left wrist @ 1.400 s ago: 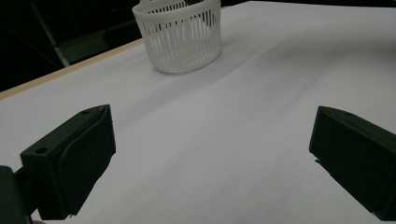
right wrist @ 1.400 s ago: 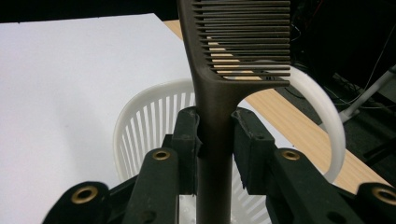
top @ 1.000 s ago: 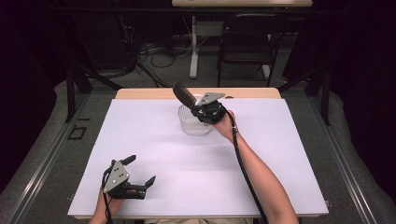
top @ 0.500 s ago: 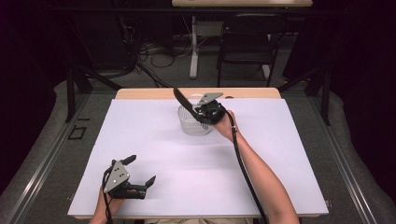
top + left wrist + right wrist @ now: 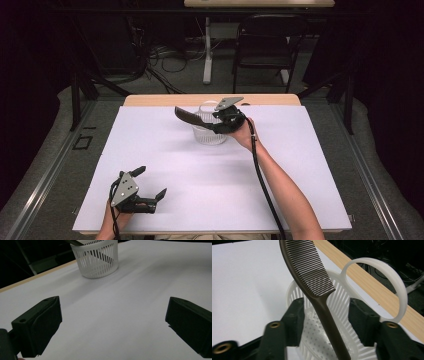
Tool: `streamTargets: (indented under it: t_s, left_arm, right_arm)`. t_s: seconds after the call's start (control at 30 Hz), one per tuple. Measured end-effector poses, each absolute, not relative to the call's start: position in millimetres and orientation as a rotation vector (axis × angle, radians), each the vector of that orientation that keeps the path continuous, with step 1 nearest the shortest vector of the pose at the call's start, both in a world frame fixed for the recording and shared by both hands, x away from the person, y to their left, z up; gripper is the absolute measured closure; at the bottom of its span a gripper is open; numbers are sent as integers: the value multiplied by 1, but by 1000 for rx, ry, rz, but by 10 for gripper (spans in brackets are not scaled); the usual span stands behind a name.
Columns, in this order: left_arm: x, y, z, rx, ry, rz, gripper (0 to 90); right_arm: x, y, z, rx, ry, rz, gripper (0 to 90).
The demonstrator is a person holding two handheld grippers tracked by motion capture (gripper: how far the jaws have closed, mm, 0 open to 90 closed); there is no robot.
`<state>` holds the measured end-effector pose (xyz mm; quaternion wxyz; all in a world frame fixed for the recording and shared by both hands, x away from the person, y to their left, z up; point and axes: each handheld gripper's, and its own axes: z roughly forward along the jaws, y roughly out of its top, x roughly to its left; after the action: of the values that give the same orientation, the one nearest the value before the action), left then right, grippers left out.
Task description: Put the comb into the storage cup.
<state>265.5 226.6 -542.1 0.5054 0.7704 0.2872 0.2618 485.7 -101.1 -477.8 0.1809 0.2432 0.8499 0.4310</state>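
A dark brown comb (image 5: 187, 116) (image 5: 308, 267) leans in a white slatted basket (image 5: 207, 136) (image 5: 342, 298) at the back middle of the table. Its handle goes down inside and its toothed end sticks out to the left over the rim. My right gripper (image 5: 211, 124) (image 5: 327, 303) hovers at the basket's top, open, with the comb's handle between the jaws and a gap on each side. My left gripper (image 5: 150, 181) (image 5: 113, 315) rests open at the near left, nothing in it; the basket (image 5: 96, 260) stands far ahead of it.
A white sheet (image 5: 300, 175) covers the table, with a strip of bare wood (image 5: 165, 100) along the far edge. The basket has a white loop handle (image 5: 398, 290) on the far side. A dark chair (image 5: 265, 40) and cables lie on the floor beyond.
The comb's free end has dropped lower and to the left over the basket. The right gripper stays at the basket. The left gripper has not moved.
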Motion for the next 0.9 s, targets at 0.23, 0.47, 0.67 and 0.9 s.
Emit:
streamTargets:
  t_s: [0.23, 0.47, 0.67, 0.9]
  left_arm:
    - [265, 227, -542, 1858, 696, 633, 8]
    - [265, 226, -542, 1863, 694, 635, 8]
    - [265, 226, -542, 1859, 696, 630, 8]
    - [265, 227, -542, 1859, 698, 633, 8]
  right_arm:
    - [478, -109, -468, 695, 2429, 1271, 329]
    - [467, -113, -464, 682, 2434, 1292, 259]
    - [460, -118, -461, 678, 2446, 1294, 200]
    - [451, -126, -460, 681, 2460, 1285, 155]
